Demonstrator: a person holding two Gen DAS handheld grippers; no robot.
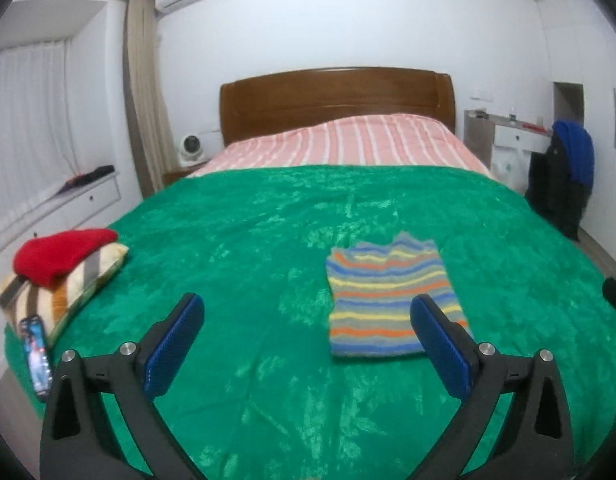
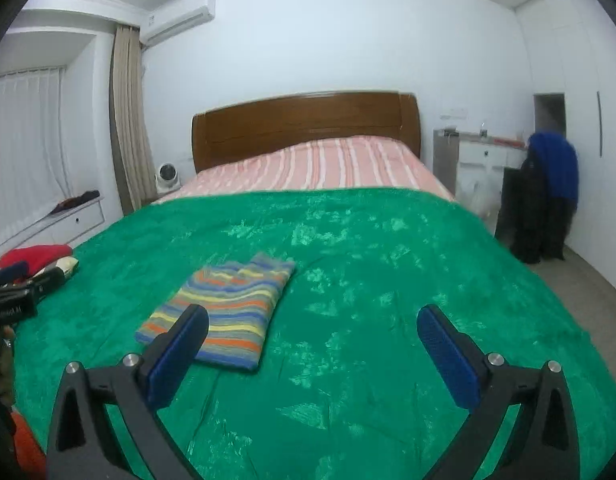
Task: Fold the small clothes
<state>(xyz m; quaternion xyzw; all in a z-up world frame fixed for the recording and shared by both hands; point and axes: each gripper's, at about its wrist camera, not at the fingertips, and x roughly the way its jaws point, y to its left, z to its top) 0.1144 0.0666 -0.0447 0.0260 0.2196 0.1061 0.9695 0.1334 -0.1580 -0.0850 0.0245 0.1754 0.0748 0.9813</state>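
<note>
A small striped knit garment [image 1: 388,300] lies folded into a flat rectangle on the green blanket [image 1: 248,240]. It also shows in the right wrist view [image 2: 228,312]. My left gripper [image 1: 308,308] is open and empty, held above the blanket just to the left of the garment's near end; its right finger overlaps the garment's near corner in the view. My right gripper [image 2: 312,320] is open and empty, held above the blanket [image 2: 388,280] to the right of the garment. The left gripper's body [image 2: 12,292] shows at the left edge of the right wrist view.
A red garment [image 1: 60,256] lies on a folded striped item [image 1: 60,296] at the bed's left edge, with a phone [image 1: 36,356] beside it. A pink striped cover [image 1: 340,144] and a wooden headboard [image 1: 336,100] lie beyond. A chair draped with dark and blue clothes [image 1: 564,172] stands right.
</note>
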